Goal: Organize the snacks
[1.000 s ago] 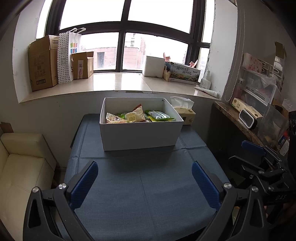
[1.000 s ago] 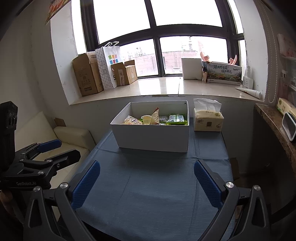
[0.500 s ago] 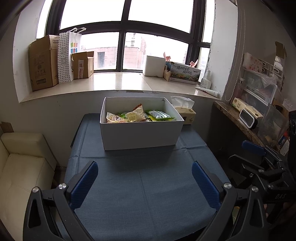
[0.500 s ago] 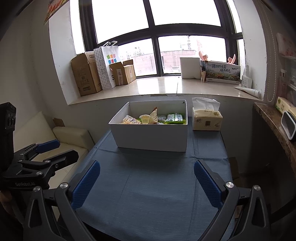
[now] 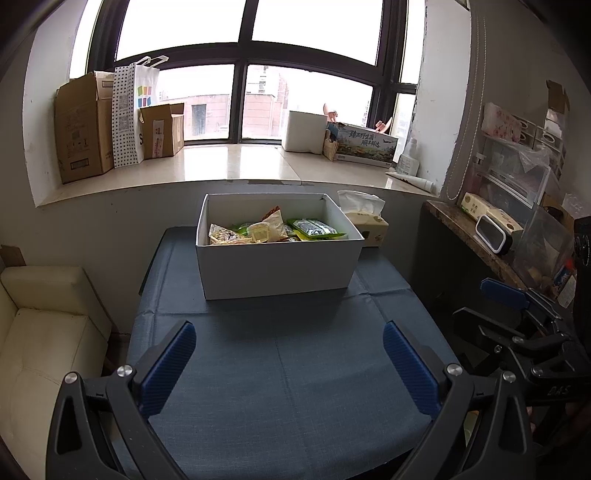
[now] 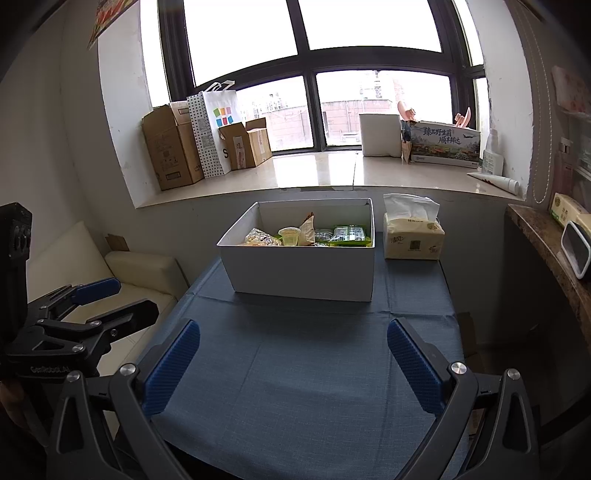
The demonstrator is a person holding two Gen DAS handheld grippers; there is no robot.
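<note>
Left wrist view showed the box (image 5: 277,266) of snacks (image 5: 273,230) straight ahead, well beyond both empty, spread grippers, left (image 5: 288,365) and right (image 6: 293,365), about equally far.

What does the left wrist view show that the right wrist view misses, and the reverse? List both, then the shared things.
Only the left wrist view: the clear storage bins on the shelf, and the right gripper from the side. Only the right wrist view: the poster corner on the wall, and the left gripper from the side. Both: the white box of snacks, the tissue box beside it, the blue tablecloth, and open, empty jaws.
</note>
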